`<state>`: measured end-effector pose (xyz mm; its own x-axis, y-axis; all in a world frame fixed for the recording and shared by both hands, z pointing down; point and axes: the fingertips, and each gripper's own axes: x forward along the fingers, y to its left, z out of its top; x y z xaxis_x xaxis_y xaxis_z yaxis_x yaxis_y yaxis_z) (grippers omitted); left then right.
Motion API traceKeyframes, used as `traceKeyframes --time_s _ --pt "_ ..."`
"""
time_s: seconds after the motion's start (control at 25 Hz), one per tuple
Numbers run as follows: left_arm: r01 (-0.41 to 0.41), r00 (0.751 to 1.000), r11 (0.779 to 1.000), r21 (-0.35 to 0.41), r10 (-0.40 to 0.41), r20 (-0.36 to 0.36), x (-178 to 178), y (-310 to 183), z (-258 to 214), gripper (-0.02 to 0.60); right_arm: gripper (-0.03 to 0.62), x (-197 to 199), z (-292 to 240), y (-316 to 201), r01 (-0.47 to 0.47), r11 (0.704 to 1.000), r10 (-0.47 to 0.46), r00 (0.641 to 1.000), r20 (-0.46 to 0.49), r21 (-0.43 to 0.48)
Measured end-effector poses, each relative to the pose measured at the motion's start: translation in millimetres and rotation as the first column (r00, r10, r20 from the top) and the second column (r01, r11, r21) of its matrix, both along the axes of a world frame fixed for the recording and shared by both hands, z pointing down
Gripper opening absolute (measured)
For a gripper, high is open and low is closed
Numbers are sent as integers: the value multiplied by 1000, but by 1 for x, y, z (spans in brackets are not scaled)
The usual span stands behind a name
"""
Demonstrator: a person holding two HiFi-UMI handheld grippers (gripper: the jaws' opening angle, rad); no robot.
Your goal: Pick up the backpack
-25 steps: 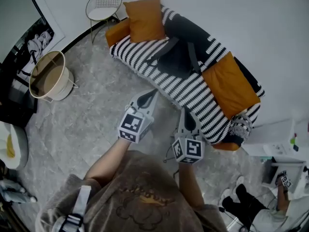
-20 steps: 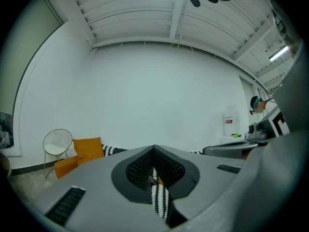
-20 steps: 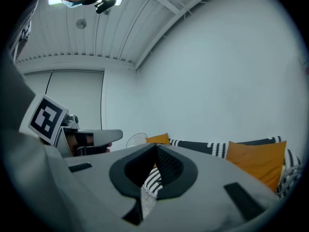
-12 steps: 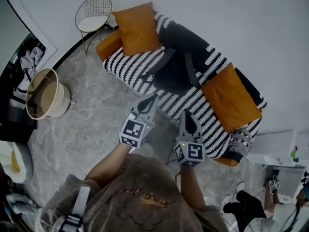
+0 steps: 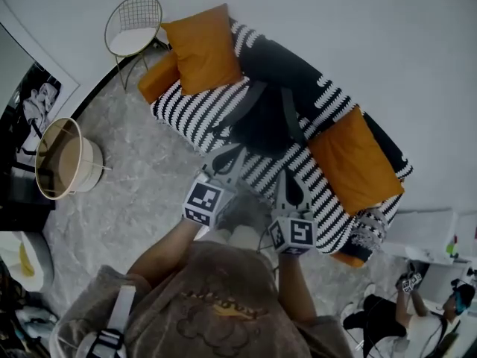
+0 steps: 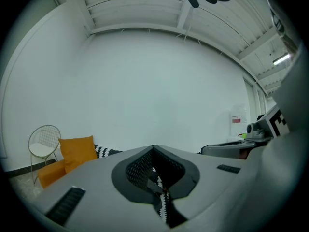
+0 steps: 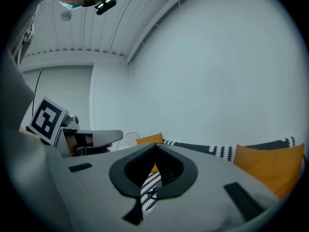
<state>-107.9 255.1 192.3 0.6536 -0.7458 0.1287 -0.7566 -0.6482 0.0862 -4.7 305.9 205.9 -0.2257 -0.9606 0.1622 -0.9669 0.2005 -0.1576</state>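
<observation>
The head camera is looking steeply down over the person's shoulders at the left tool (image 5: 235, 151) and the right tool (image 5: 291, 176), with the striped sofa (image 5: 186, 110) close ahead. Each tool's camera is riding just behind its own jaws, facing nearly level toward the white wall (image 6: 159, 81). All three views are sharing the sofa's orange cushion (image 5: 201, 47).

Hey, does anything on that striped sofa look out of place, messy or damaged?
Nothing looks spilled or damaged. The dark backpack lies flat across the striped sofa with its straps showing, between an orange cushion and a second orange cushion, which lies flat on the seat rather than propped up.
</observation>
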Motion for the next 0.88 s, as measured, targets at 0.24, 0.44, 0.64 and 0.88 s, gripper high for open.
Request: traceKeyframes --time_s 0.24,0.44,0.64,0.88 --pt "5 1000 1000 -8 -4 10 20 -39 15 2 -1 24 11 -38 6 1000 -6 1000 6 -2" --pt "19 1000 1000 -18 -19 16 37 -87 20 2 0 37 17 -90 38 999 -37 999 14 -11" --pt "33 999 999 -24 -33 0 52 -141 27 2 0 50 23 -150 67 998 -67 998 12 -4" --pt "51 999 998 -47 -51 10 75 -195 43 2 0 74 33 -209 100 995 -100 995 20 -19"
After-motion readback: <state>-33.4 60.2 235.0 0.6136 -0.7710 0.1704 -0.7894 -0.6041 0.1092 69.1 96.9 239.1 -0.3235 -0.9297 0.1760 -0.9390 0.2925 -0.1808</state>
